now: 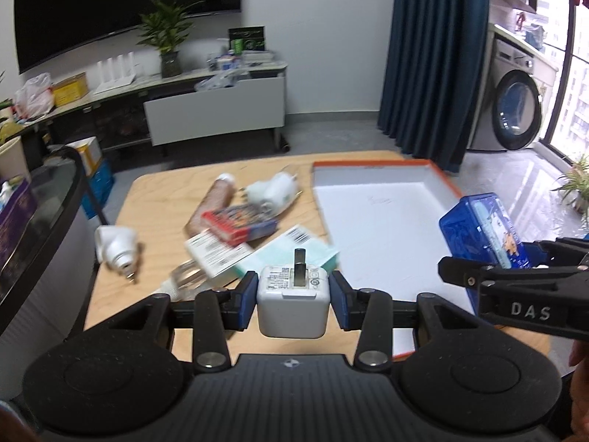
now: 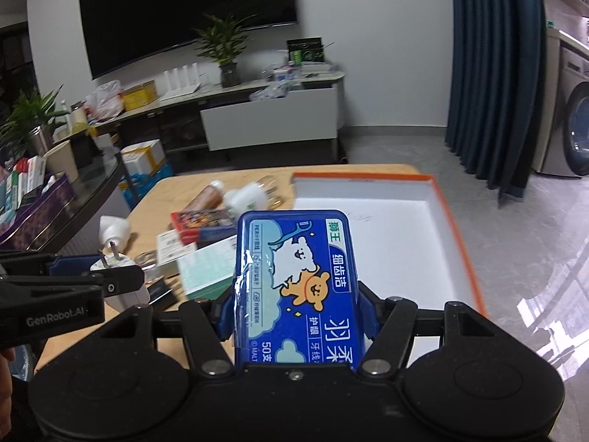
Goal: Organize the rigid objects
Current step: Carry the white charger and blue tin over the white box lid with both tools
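- Table [image 1: 154, 199]: clutter left, orange-rimmed tray [image 1: 438, 175] right, looks empty inside.
- Step, my read: both items go into tray; set flat in separate spots, lower before releasing.
- Right gripper [image 2: 296, 316]: clamped on blue floss box [image 2: 294, 280], raised over tray's near edge.
- Left gripper [image 1: 293, 300]: pads snug on white charger [image 1: 292, 305], prongs away from camera, above table's near edge, beside tray.

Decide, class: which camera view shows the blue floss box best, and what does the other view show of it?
The right wrist view: the blue floss box fills the centre, label readable, clamped in the right gripper. The left wrist view catches it only at the right edge, angled and partly hidden.
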The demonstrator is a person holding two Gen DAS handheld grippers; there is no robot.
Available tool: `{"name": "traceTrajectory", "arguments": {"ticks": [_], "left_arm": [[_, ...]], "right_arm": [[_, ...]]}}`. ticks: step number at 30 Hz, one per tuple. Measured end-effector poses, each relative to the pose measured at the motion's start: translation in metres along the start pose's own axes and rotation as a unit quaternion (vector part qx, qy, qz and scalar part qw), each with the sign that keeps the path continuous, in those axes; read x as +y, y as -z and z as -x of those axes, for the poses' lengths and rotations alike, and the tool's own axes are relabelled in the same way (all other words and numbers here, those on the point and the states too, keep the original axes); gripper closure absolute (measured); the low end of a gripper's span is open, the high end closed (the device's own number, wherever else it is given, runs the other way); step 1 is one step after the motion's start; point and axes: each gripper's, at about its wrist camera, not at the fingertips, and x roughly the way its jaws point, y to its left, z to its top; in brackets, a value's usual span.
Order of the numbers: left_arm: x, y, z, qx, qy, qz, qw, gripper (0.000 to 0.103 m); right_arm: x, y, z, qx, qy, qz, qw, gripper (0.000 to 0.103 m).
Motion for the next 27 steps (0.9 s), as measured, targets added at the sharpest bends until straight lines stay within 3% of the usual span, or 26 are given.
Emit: {"name": "traceTrajectory", "arguments": {"ticks": [10,20,27], "left_arm": [[-0.027,-0.037,-0.026,-0.006,0.020,-0.014,0.9997,0.060],[-0.039,-0.059,-0.058,-0.011,0.023,-0.016,0.9995,0.060],[-0.045,-0.067,-0.086,0.005,0.026,-0.007,0.9996,0.060]], "right_arm": [[-0.029,-0.028,-0.005,-0.016,0.041,-0.012,0.999,0.028],[-0.053,-0.053,-0.050,-0.008,0.051,-0.008,0.999,0.028],[-0.074,-0.059,-0.082,0.015,0.063,-0.006,0.998,0.028]]}}
